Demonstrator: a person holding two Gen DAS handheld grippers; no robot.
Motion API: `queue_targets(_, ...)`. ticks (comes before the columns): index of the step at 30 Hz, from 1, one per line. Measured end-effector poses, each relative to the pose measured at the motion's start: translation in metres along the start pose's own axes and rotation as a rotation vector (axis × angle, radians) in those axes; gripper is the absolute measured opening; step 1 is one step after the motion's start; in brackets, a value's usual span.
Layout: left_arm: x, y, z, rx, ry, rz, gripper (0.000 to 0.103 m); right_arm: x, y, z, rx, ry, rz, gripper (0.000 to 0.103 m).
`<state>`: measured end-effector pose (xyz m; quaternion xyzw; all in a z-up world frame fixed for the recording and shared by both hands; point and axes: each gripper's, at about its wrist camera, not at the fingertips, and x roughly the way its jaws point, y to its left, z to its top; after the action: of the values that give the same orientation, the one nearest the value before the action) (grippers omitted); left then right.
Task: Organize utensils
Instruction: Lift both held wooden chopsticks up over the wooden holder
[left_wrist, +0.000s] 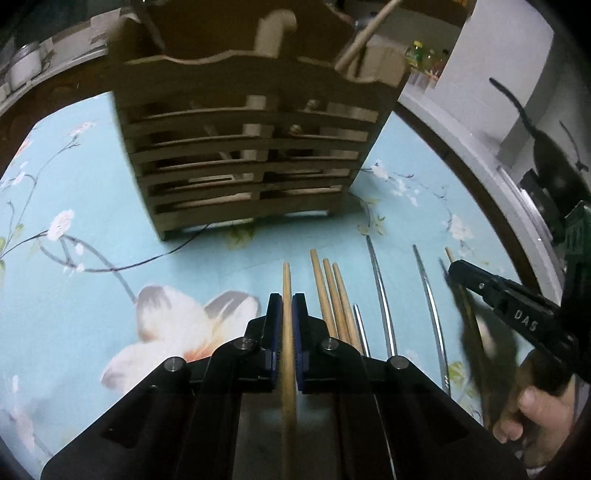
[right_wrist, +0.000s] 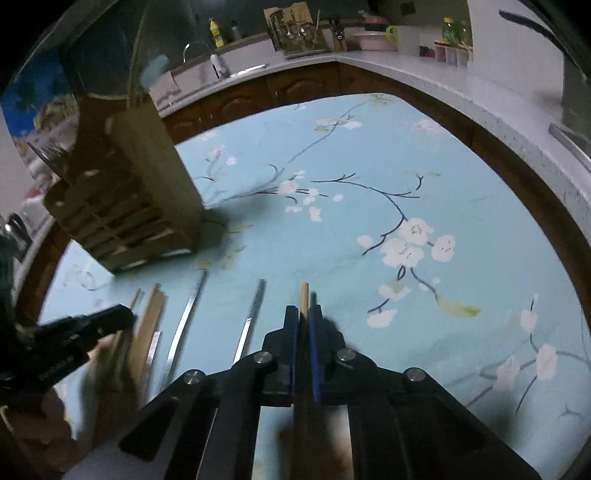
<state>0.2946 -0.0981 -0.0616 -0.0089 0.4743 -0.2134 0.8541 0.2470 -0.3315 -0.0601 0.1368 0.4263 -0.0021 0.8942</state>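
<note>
A slatted wooden utensil holder (left_wrist: 251, 147) stands on the blue floral tablecloth; it also shows in the right wrist view (right_wrist: 129, 199). My left gripper (left_wrist: 287, 306) is shut on a wooden chopstick (left_wrist: 287, 280) that points at the holder. My right gripper (right_wrist: 303, 314) is shut on another wooden chopstick (right_wrist: 304, 295); it shows at the right of the left wrist view (left_wrist: 452, 271). Three wooden chopsticks (left_wrist: 332, 291) and several metal utensil handles (left_wrist: 380, 280) lie side by side on the cloth between the two grippers.
The holder contains several utensils, and a wooden handle (left_wrist: 365, 37) sticks out of its top. A grey counter (right_wrist: 443, 74) with a sink, bottles and jars curves around behind the table. The left gripper shows at the left of the right wrist view (right_wrist: 122, 317).
</note>
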Motion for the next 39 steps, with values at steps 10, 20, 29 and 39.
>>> queue_targets(10,-0.083,0.009,-0.008,-0.051,-0.137,-0.083,0.004,-0.06,0.026,0.001,-0.022,-0.093,0.112,0.005)
queue_targets(20,-0.165,-0.004,-0.01,-0.047,-0.296,-0.118,0.004,-0.126,0.054,0.016,-0.071,-0.241,0.186,0.005)
queue_targets(29,-0.21,0.003,-0.006,-0.058,-0.404,-0.103,0.005,-0.169,0.069,0.035,-0.109,-0.36,0.207,0.005)
queue_targets(39,-0.221,0.012,0.005,-0.072,-0.458,-0.096,0.005,-0.167,0.074,0.049,-0.114,-0.375,0.216,0.005)
